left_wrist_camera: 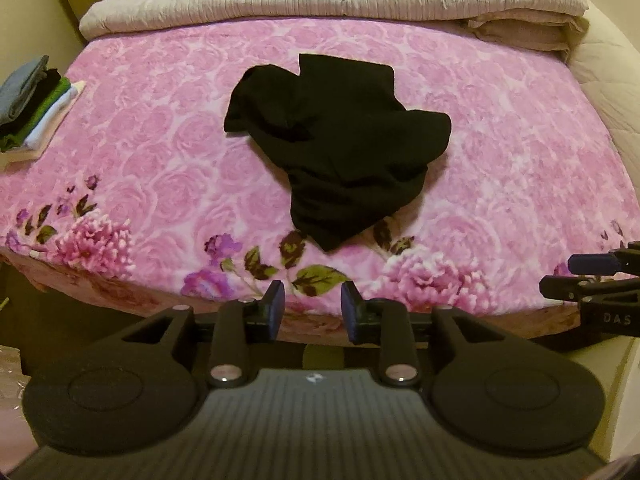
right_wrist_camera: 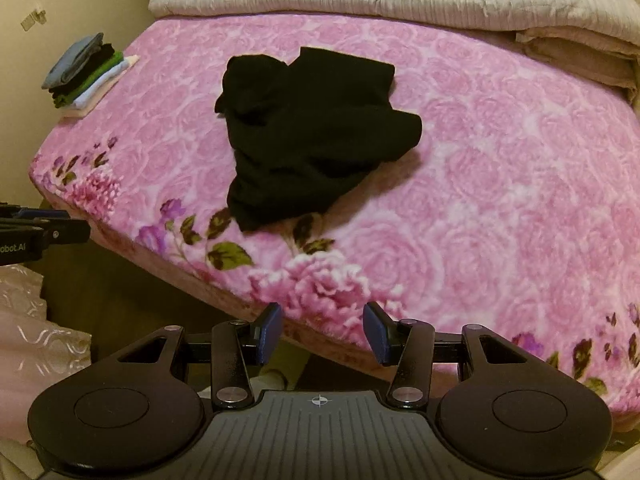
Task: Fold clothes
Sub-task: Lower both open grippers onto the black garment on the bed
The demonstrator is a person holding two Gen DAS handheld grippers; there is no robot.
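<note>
At the far left edge of the bed [left_wrist_camera: 500, 152], a stack of folded clothes [left_wrist_camera: 36, 108] sits finished, well apart from everything else. In the middle of the pink floral blanket [left_wrist_camera: 160, 152] lies the black garment [left_wrist_camera: 336, 148], crumpled in a heap with its edges tucked under. The step in hand looks like reaching in to spread it flat; doing that well probably means finding two true corners or a hem, one per claw, and lifting them apart instead of pinching the bunched centre. The left claw [left_wrist_camera: 312, 306] hovers over the near bed edge, part-way open and empty, touching nothing. The right claw [right_wrist_camera: 323, 332] hangs likewise near the bed's front edge, its pads standing somewhat wider apart, also empty and clear of the garment.
</note>
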